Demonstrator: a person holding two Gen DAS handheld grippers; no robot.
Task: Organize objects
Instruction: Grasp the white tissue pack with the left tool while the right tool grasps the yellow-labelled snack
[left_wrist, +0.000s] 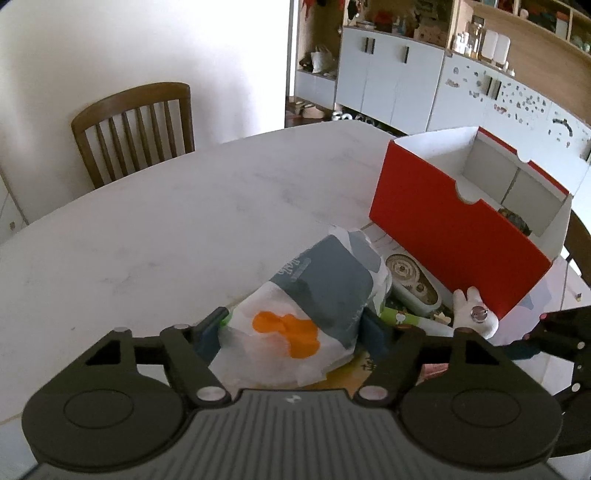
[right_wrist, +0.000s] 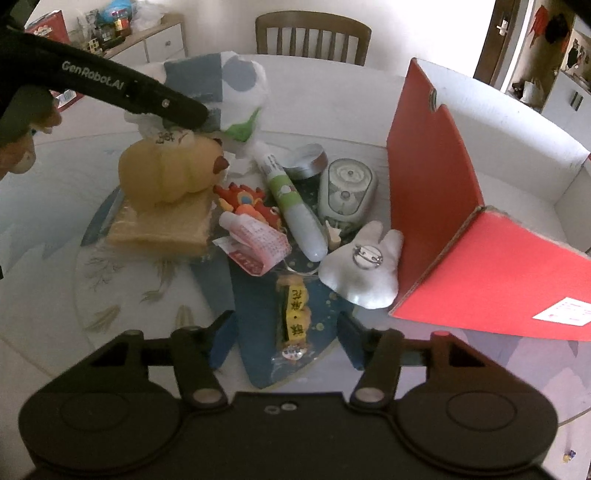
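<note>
My left gripper (left_wrist: 295, 325) is shut on a white, grey and orange plastic packet (left_wrist: 306, 306) and holds it above the table; the packet also shows in the right wrist view (right_wrist: 236, 88). A red open box (left_wrist: 454, 229) stands to the right; it also shows in the right wrist view (right_wrist: 443, 206). My right gripper (right_wrist: 284, 332) is open and empty above a pile: a yellow and green charm (right_wrist: 293, 314), a white plush brooch (right_wrist: 364, 266), a white and green tube (right_wrist: 291, 206), a pink sachet (right_wrist: 255, 240), a yellow plush (right_wrist: 166, 173).
A grey oval device (right_wrist: 347, 192) and a round tin (right_wrist: 306, 160) lie beside the box. A wooden chair (left_wrist: 136, 129) stands at the far table edge. The white marble table (left_wrist: 147, 229) extends left. White cabinets (left_wrist: 406, 81) stand behind.
</note>
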